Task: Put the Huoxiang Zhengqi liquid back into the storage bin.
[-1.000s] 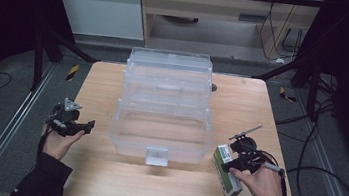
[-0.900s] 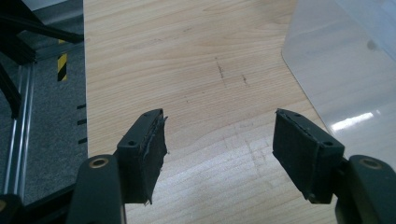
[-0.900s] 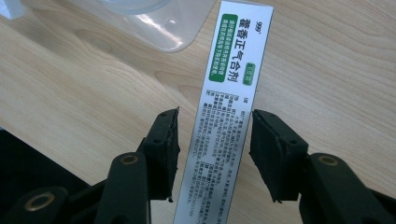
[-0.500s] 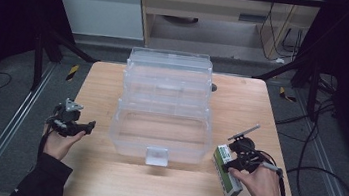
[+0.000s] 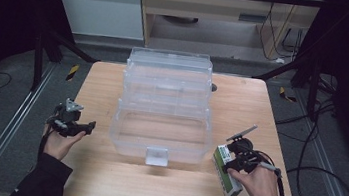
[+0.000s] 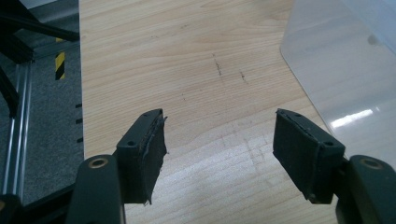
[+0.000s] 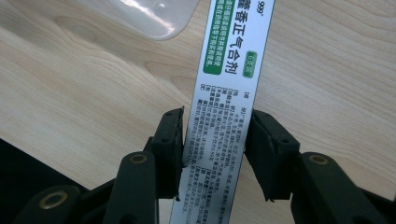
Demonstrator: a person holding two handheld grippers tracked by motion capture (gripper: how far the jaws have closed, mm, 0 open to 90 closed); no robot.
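A pale wooden table carries a clear plastic tiered organiser box, opened out in steps at the middle; its walls are see-through, so the inner compartments are hard to make out from above. A small clear latch sits at the near wall of the box. Near the table's front right corner lies a white-and-green medicine carton, just beside the box and apart from it; in the right gripper view its printed face runs off both the top and bottom edges, and a rounded corner of the box shows beyond it. The right gripper straddles the carton, its jaws having just been closing, with the pads touching its long sides; the hand covers part of the carton in the high view. The left gripper hangs over bare wood left of the box, jaws wide apart and holding nothing. Dark surroundings swallow the floor detail.
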